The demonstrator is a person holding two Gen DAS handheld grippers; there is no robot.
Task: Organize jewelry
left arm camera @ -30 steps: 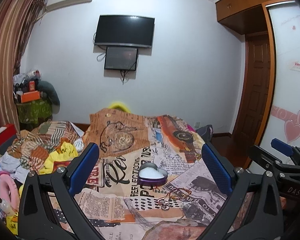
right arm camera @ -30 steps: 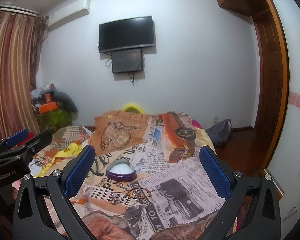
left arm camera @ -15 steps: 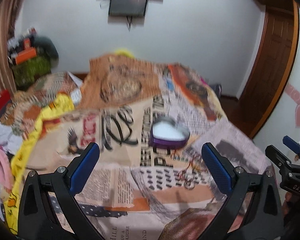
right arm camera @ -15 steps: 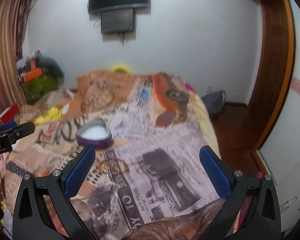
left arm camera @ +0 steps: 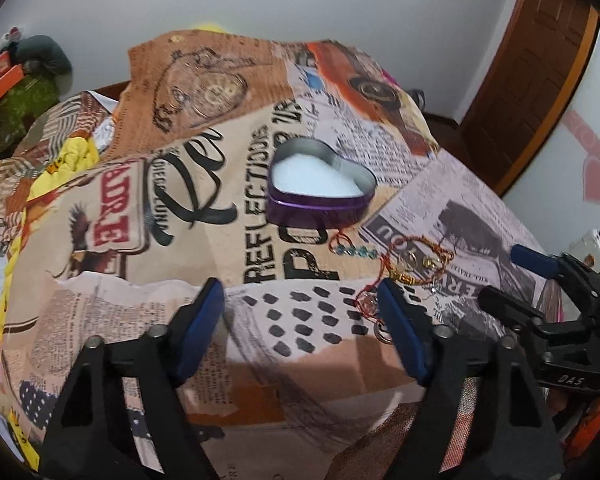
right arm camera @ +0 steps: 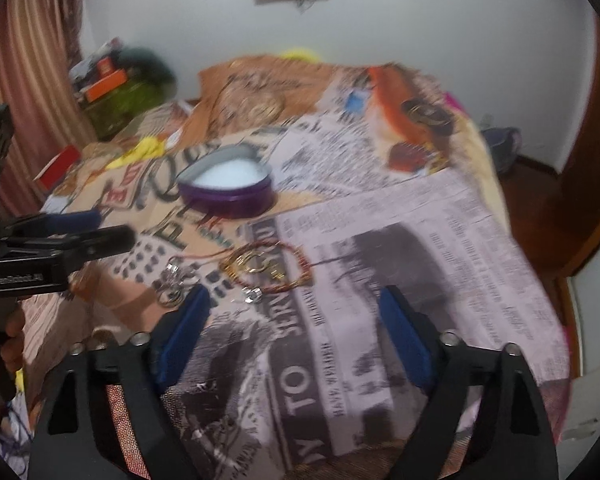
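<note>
A purple heart-shaped tin (left arm camera: 320, 184) with a white lining lies open on the newspaper-print bedspread (left arm camera: 148, 312); it also shows in the right wrist view as the tin (right arm camera: 228, 188). Just in front of it lies a tangle of jewelry (left arm camera: 404, 264): red cord bracelets, gold pieces, rings, seen too as the jewelry (right arm camera: 260, 268). My left gripper (left arm camera: 300, 296) hovers over the cloth left of the pile, jaws closing with nothing between them. My right gripper (right arm camera: 292, 300) hovers just short of the jewelry, jaws closing and empty.
Crumpled clothes, one of them yellow (left arm camera: 72, 156), crowd the bed's left side. A green stand with an orange box (left arm camera: 4, 80) is at the far left. A wooden door (left arm camera: 532, 60) and the bed's right edge lie to the right.
Both grippers have dropped toward the bed and tipped downward, so the tin and jewelry look larger and closer. The jaws of both have narrowed.
</note>
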